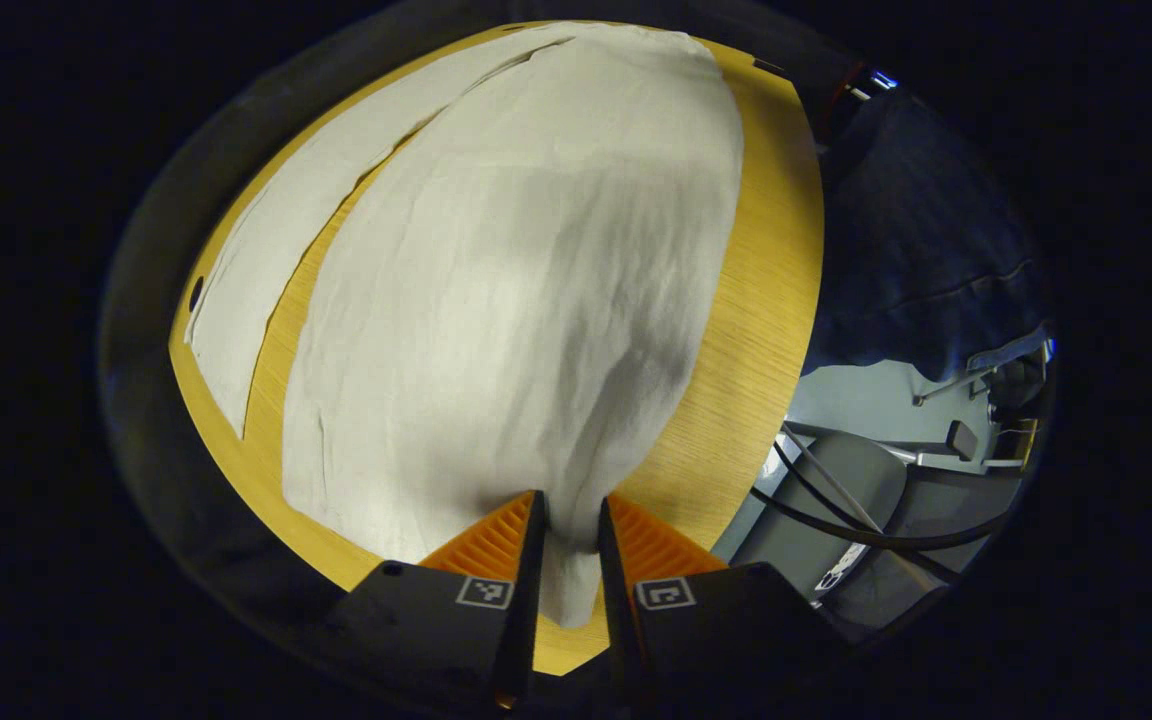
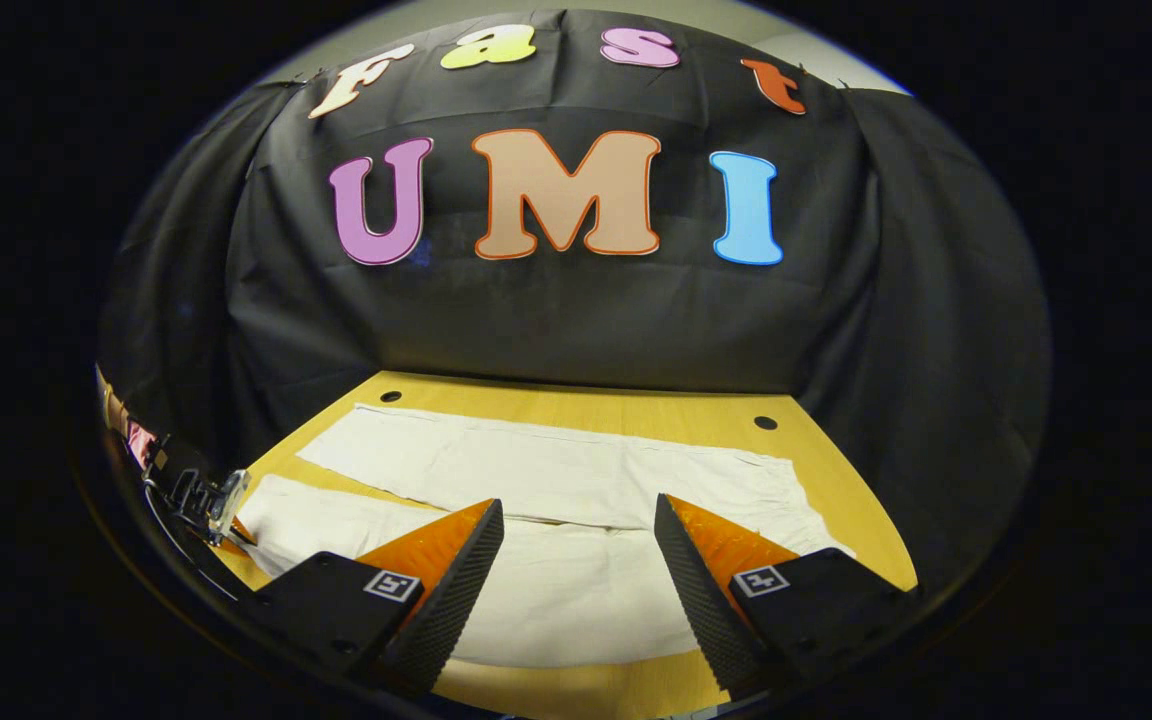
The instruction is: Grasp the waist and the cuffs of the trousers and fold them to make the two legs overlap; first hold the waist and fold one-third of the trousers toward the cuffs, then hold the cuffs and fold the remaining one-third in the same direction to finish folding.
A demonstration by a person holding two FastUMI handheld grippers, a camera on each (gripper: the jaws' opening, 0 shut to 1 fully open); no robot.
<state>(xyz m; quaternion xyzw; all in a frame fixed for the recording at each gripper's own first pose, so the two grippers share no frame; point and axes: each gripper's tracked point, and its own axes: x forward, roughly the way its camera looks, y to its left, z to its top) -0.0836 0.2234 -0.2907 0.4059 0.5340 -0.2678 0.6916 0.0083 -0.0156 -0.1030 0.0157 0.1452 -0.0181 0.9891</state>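
White trousers (image 1: 496, 300) lie spread on the wooden table (image 1: 766, 280), with the two legs side by side and a narrow gap between them. My left gripper (image 1: 571, 515) is shut on the end of the near leg, and a strip of cloth runs down between its fingers. In the right gripper view the trousers (image 2: 556, 470) stretch across the table (image 2: 576, 400), the wider waist end on the right. My right gripper (image 2: 576, 520) hangs open over the near leg, nothing between its fingers. The left gripper (image 2: 198, 497) is at the far left end of the trousers.
The black cloth wall (image 2: 576, 320) rises right behind the table's far edge. Two round holes (image 2: 765, 422) sit near that edge. Past the table's edge in the left gripper view are grey floor, grey equipment with cables (image 1: 866, 490) and dark fabric (image 1: 916, 250).
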